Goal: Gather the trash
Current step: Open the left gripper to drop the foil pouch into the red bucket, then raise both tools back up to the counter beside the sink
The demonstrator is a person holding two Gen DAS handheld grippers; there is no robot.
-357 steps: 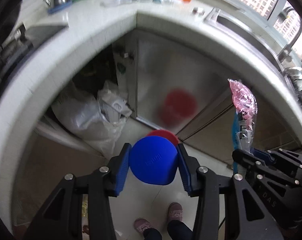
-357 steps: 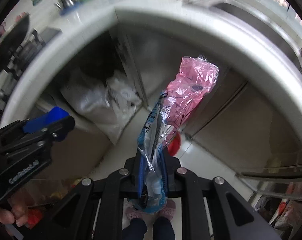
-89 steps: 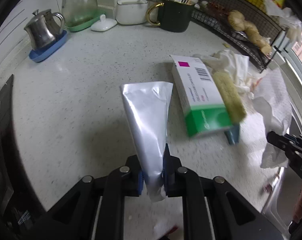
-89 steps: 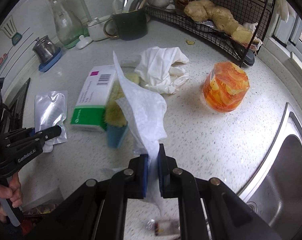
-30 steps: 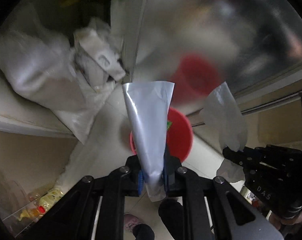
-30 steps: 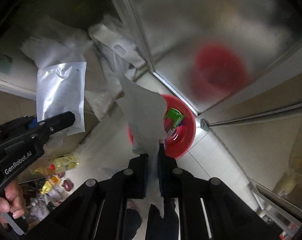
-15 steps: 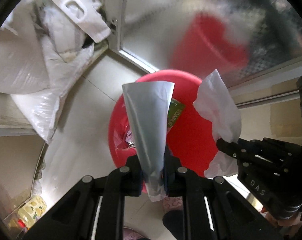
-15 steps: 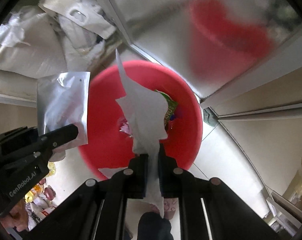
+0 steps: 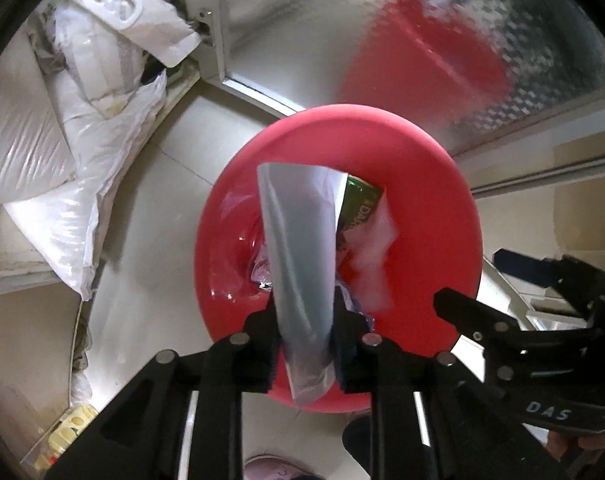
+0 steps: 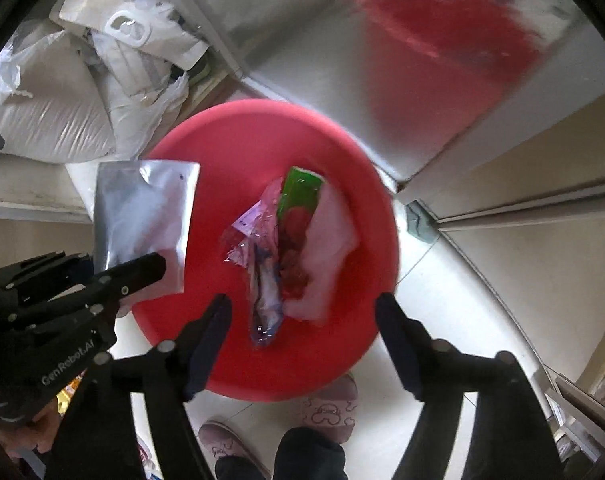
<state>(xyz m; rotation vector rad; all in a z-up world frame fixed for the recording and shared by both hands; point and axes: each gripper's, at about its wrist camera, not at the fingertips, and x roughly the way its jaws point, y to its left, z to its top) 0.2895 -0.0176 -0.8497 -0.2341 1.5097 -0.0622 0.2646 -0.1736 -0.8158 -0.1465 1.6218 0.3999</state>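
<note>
- The silver pouch [image 9: 302, 248] is still up in the air, not yet in with the collected trash; it stands between the two pads of the left gripper [image 9: 306, 320], caught by its lower end
- Its long axis runs straight out along the fingers, away from the left camera and down toward the red basin [image 9: 442, 168] on the floor, so the free end hangs over the bowl
- The left jaws have just been opening and now stand at a narrow gap with the pouch bowed between them; the hold looks slack, and I cannot tell whether the pads still touch the foil
- Seen from the right wrist, the pouch [image 10: 142, 216] lines up with the basin's left rim rather than its middle, so I judge that rim is the side on which a drop could miss
- The right gripper [image 10: 302, 300] has just been opening too and now gapes wide with nothing between its fingers; it hangs directly over the bowl
- Below it, a white tissue [image 10: 334, 240] lies inside the basin beside a green packet [image 10: 300, 192] and a clear wrapper [image 10: 262, 280]
- The left hand alone carries anything, so the coming move is probably its own: part the jaws a little more and let the pouch fall lengthwise
- Further out, white sacks [image 9: 42, 152] lie left of the basin, a metal cabinet door [image 9: 294, 32] reflects its red, and the person's slippers [image 10: 330, 408] stand just beside the near rim
</note>
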